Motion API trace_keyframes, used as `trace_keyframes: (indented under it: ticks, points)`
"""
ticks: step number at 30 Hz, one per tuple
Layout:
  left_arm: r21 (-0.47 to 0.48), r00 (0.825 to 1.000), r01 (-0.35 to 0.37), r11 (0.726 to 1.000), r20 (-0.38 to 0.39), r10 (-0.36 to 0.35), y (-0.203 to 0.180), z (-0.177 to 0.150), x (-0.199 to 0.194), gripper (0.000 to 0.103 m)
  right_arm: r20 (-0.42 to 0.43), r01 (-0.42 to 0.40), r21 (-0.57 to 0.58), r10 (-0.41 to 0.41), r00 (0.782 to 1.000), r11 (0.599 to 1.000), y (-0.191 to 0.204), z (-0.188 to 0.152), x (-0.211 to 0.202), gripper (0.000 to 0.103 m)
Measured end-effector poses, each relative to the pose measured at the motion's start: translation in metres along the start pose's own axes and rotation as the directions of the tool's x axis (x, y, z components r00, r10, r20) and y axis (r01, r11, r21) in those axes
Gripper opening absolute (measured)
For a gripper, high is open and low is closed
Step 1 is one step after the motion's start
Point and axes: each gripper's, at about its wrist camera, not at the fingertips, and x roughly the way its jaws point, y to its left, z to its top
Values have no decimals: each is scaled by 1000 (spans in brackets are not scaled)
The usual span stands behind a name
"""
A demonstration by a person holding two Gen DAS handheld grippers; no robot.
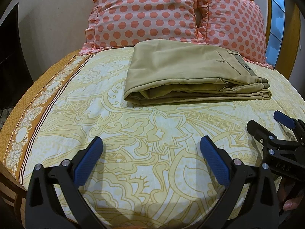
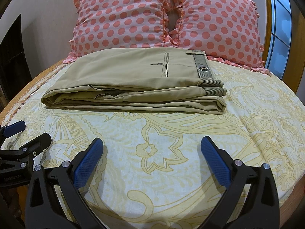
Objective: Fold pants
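Khaki pants (image 1: pixel 183 72) lie folded in a flat stack of layers on the bed, waistband to the right; they also show in the right wrist view (image 2: pixel 133 80). My left gripper (image 1: pixel 151 145) is open and empty, over the sheet well short of the pants. My right gripper (image 2: pixel 152 145) is open and empty too, over the sheet in front of the pants. The right gripper also shows at the right edge of the left wrist view (image 1: pixel 266 126), and the left gripper at the left edge of the right wrist view (image 2: pixel 30 131).
The bed has a yellow floral sheet (image 1: pixel 133 133) with an orange border (image 1: pixel 28 118) at the left. Two pink polka-dot pillows (image 2: pixel 122 21) (image 2: pixel 217 24) stand behind the pants. A wooden headboard and window (image 2: pixel 280 24) lie at the right.
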Motion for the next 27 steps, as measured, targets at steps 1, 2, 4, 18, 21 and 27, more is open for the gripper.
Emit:
trace_keyframes:
  ticks: [1,2,4,18,21,27]
  points:
    - [0,1000,0,1000,0,0,0,0,0,101,0,0,0,0,1000,1000,0,0,0,102]
    - [0,1000,0,1000,1,0,0,0,0,101,0,0,0,0,1000,1000,0,0,0,102]
    - [-1,1000,-1,1000,4,1,0,0,0,101,0,1,1,-1,1000,1000,0,0,0,102]
    - [-2,1000,-3,1000,8,3,-2,-1,0,101,2,2,1,-2,1000,1000,1,0,1,102]
    - [-2,1000,-4,1000,10,4,-2,0,0,101,2,3,2,-3,1000,1000,1,-1,1,102]
    - [-2,1000,-4,1000,9,4,-2,-1,0,101,3,3,2,-3,1000,1000,1,-1,1,102]
